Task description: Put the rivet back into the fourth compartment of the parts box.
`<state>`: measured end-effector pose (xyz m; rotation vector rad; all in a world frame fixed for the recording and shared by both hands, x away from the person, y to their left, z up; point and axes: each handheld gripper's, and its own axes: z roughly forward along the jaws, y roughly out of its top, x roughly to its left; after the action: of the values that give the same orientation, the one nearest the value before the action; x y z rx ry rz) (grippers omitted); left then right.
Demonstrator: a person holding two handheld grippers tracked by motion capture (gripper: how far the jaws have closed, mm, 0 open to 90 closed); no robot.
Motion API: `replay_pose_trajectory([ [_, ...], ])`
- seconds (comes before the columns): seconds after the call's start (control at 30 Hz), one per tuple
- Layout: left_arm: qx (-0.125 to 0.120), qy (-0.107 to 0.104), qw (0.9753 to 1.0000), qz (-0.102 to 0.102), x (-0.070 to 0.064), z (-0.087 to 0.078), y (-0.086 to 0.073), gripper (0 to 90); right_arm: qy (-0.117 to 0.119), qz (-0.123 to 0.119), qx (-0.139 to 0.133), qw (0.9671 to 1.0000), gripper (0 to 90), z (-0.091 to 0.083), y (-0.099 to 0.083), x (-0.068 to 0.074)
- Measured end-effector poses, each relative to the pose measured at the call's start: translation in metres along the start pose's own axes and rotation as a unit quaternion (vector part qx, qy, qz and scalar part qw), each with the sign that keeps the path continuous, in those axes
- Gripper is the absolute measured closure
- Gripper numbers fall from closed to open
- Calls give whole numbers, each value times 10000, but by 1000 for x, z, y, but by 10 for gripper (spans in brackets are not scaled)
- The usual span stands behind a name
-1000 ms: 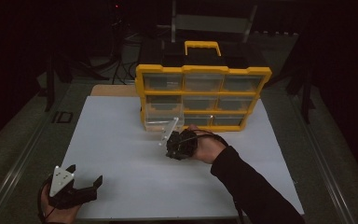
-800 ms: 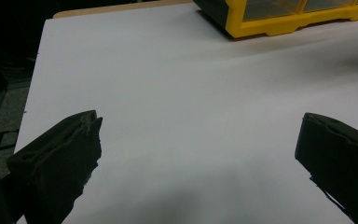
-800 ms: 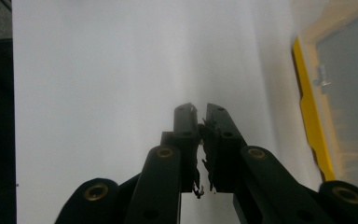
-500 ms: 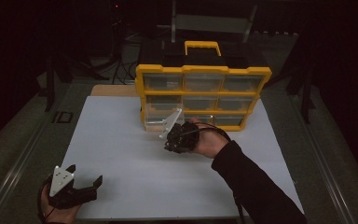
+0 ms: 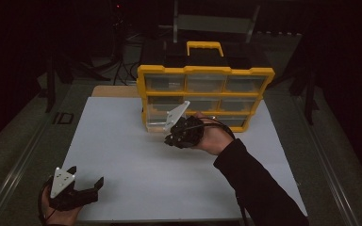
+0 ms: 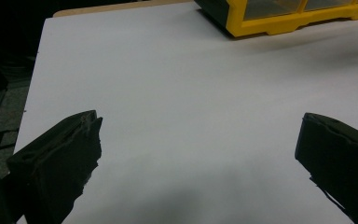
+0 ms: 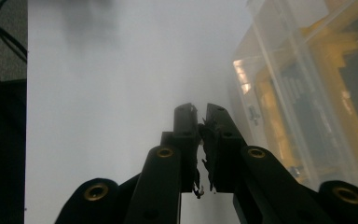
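Note:
A yellow organizer (image 5: pixel 205 94) with clear drawers and a black top stands at the back middle of the white table (image 5: pixel 122 150). Its lower left clear drawer (image 5: pixel 156 123) sticks out a little toward me. My right gripper (image 5: pixel 170 139) hovers just in front of that drawer, jaws pointing left along the box front. In the right gripper view the right gripper (image 7: pixel 202 110) is shut with nothing seen between its jaws, and the clear drawer (image 7: pixel 279 93) lies close on the right. My left gripper (image 5: pixel 86 176) rests open at the table's front left; the left gripper (image 6: pixel 200 123) is over bare table.
The organizer's yellow base corner (image 6: pixel 279 23) shows far off in the left gripper view. Bare white table spreads between the two grippers. A dark floor with cables (image 5: pixel 118 70) lies beyond the table's left edge.
My right gripper has moved slightly away from me, closer to the organizer's lower left drawer. The left gripper has stayed in place.

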<state>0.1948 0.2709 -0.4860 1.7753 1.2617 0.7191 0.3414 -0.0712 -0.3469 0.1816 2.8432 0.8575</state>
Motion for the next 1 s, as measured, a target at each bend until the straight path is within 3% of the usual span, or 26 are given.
replay_pose_trajectory([
  [0.17,4,3,10000,2,0,0,0,11,-63,121,-205,9997,835,-9,1,-3],
  [0.33,-4,5,10000,1,0,0,0,10,-260,361,-614,9971,835,-21,1,-10],
  [0.43,1,7,10000,6,0,0,0,10,-493,574,-954,9926,835,-28,1,-17],
  [0.53,1,20,10000,-6,1,-1,0,10,-785,874,-1292,9846,835,-33,0,-27],
  [0.63,9,30,10000,-7,1,-1,-1,11,-1191,1075,-1248,9791,820,-30,-2,-37],
  [0.7,-1,22,10000,-2,1,-1,0,10,-1244,1221,-1175,9777,550,-25,-5,-44],
  [0.73,-5,21,10000,6,1,-1,0,10,-1207,1339,-1167,9767,480,-24,-7,-46],
  [0.87,3,29,10000,-13,1,-1,-1,11,-1250,1551,-1359,9705,318,-32,-23,-42],
  [1.0,17,32,10000,-3,0,-1,-1,11,-1587,1534,-1327,9663,200,-37,-54,-23],
])
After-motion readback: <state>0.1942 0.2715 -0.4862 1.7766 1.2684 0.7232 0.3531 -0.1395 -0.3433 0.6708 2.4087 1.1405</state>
